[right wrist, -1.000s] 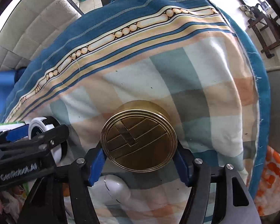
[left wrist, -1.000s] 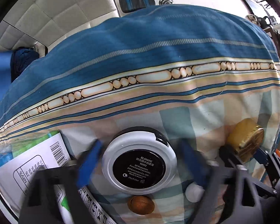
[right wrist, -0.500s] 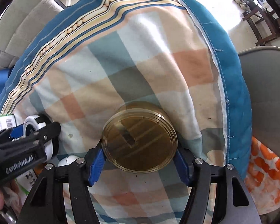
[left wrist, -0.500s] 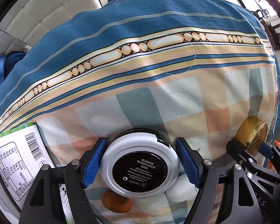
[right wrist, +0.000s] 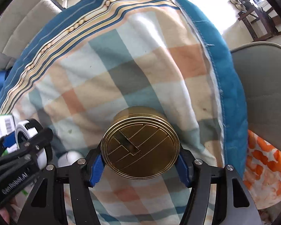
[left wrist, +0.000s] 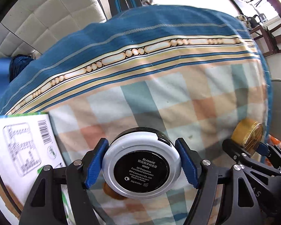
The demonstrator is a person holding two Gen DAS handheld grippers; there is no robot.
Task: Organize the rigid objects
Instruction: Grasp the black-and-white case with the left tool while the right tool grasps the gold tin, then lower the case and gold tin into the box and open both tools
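- Compact [left wrist: 141,166] sits clamped between your left tool's [left wrist: 141,164] blue pads, raised over the checked cloth [left wrist: 178,101].
- Gold tin [right wrist: 140,151] is gripped the same way in your right tool [right wrist: 140,161], near the cloth's right edge.
- Both are picked up; neither is placed yet.
- A box [left wrist: 22,142], a white piece [right wrist: 70,157] and a brown one [left wrist: 110,190] look unsorted.

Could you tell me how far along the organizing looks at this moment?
Nothing looks put away yet. In hand: the left tongs grip the white compact, the right tongs the gold tin. Left on the blanket: a white box and white egg-shaped item.
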